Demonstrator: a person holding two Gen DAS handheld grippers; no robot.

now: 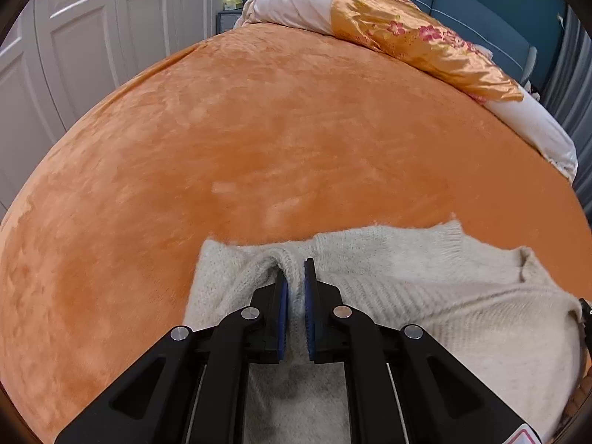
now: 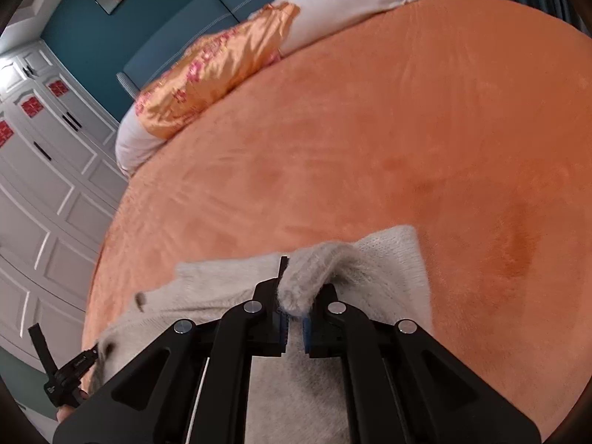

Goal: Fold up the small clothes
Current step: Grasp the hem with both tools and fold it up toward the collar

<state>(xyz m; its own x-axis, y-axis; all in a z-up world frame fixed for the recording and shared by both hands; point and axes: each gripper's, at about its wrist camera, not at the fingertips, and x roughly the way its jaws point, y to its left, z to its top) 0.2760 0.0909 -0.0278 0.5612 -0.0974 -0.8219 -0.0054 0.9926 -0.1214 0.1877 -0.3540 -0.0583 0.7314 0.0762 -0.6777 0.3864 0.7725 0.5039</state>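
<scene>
A cream knit sweater point(image 1: 425, 296) lies on the orange bed cover point(image 1: 277, 129), near its front edge. My left gripper point(image 1: 295, 270) is shut on a pinched fold at the sweater's left edge. My right gripper point(image 2: 301, 281) is shut on a bunched fold of the same sweater point(image 2: 384, 262) at its right side, the fabric draped over the fingertips. The left gripper also shows at the lower left of the right wrist view point(image 2: 66, 366), touching the sweater's edge. The sweater's lower part is hidden under the grippers.
A rolled white duvet with an orange floral satin panel point(image 1: 407, 33) lies along the far side of the bed, before a blue headboard point(image 1: 481, 7). White wardrobe doors point(image 1: 92, 37) stand to the left. The orange cover point(image 2: 407, 129) stretches wide beyond the sweater.
</scene>
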